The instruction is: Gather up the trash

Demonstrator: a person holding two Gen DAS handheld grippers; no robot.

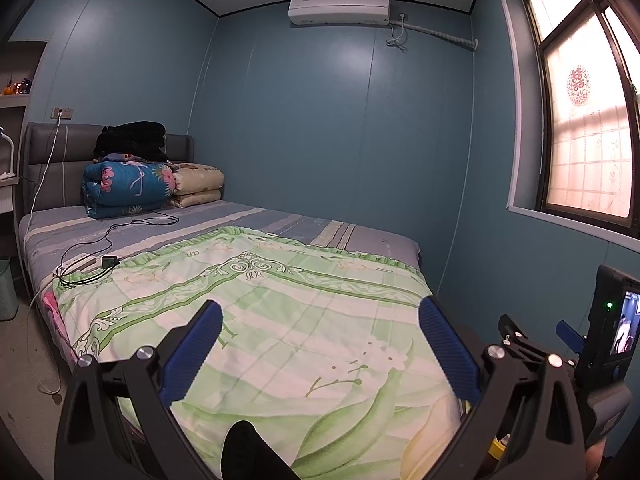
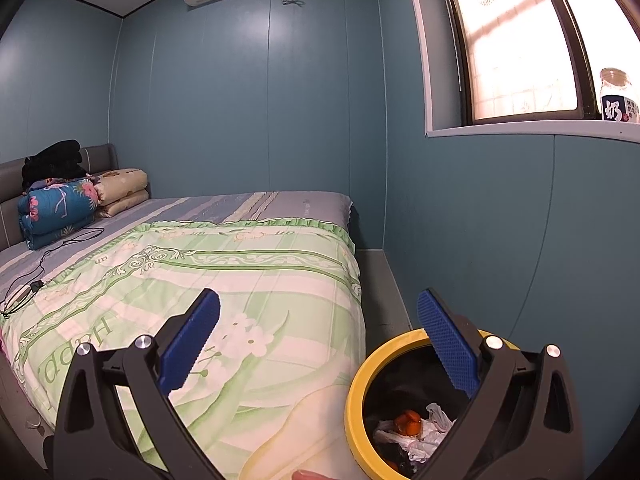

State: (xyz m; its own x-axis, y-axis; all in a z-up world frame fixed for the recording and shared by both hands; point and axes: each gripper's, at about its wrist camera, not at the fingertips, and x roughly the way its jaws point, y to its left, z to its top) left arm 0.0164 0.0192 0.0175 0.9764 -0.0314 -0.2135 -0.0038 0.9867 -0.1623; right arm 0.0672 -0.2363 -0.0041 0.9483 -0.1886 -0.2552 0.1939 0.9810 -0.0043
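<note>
Seemingly you're near done: in the left view your left hand-held gripper (image 1: 320,320) hangs spread and empty over the bed (image 1: 256,300), no trash showing. In the right view, the right hand-held gripper (image 2: 320,316) is spread too; trash (image 2: 416,428) lies in the bin (image 2: 356,396), lower right.

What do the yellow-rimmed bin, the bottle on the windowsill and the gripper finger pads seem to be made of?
Yellow-rimmed bin: probably plastic; the rim is smooth with a slight sheen, and a dark liner, likely thin film, sits inside. Bottle: clear glass or plastic, cannot tell which; light passes through its top, and a printed label wraps it. Finger pads: blue, matte, ridged grid texture, so likely rubber or textured plastic.
</note>
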